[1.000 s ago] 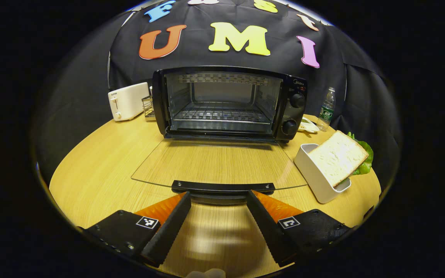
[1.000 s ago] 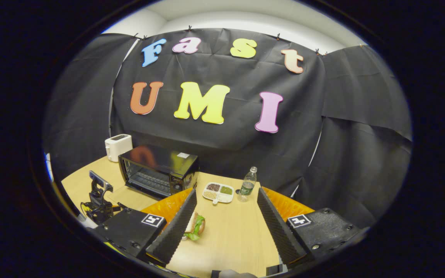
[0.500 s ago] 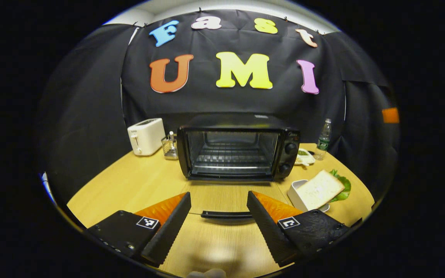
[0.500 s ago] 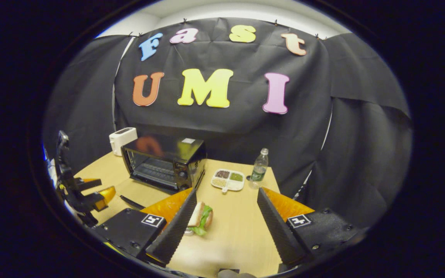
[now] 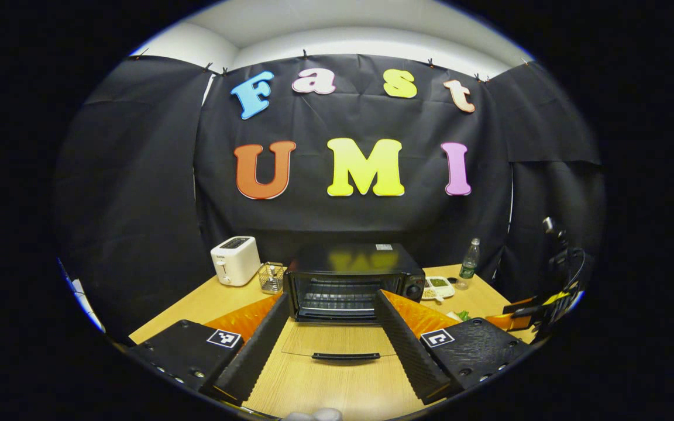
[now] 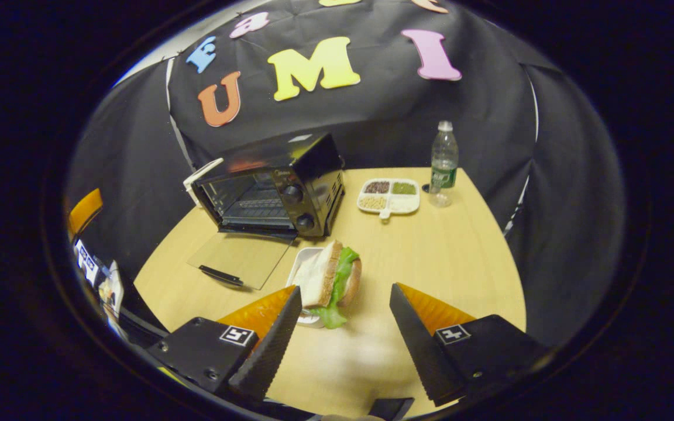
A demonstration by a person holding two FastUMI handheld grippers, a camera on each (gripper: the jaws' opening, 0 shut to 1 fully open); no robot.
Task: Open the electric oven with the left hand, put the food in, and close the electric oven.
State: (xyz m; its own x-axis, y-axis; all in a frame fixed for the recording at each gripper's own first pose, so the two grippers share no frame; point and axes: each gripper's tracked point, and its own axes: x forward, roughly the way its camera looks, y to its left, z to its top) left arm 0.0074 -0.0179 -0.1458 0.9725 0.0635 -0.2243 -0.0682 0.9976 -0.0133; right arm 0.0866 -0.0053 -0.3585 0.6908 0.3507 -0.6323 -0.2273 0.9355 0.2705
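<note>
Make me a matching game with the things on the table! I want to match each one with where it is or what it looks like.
Things:
1. oven door
2. sandwich
3. water bottle
4. toaster

Descriptions:
A. white, left of the oven
B. standing beside the snack tray
C. lying open and flat on the table
D. leaning in a white dish, lettuce sticking out

Pairs: 1-C, 2-D, 3-B, 4-A

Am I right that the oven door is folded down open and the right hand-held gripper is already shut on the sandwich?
Not quite. The oven door is folded down open, but the right hand-held gripper is open, its fingers apart near the sandwich, as the right gripper view shows.
</note>
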